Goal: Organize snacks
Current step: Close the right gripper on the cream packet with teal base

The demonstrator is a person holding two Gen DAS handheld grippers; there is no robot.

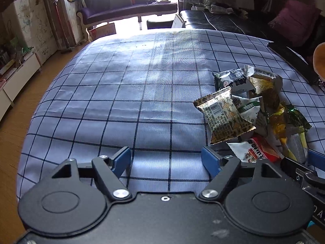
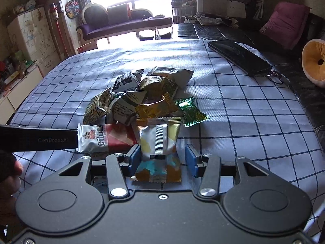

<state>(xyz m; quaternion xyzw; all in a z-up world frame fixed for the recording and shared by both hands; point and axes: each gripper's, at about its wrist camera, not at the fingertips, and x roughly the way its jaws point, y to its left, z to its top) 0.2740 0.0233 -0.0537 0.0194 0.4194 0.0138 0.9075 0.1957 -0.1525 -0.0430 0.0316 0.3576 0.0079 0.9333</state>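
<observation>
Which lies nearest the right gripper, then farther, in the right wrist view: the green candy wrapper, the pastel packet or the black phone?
1. Pastel packet, between the right gripper fingers.
2. Green candy wrapper, at the pile's right edge.
3. Black phone, far right on the checked cloth.

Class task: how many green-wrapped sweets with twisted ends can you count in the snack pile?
1: the green sweet lies at the pile's right edge, beside the gold packet. Others may be hidden underneath.
</observation>
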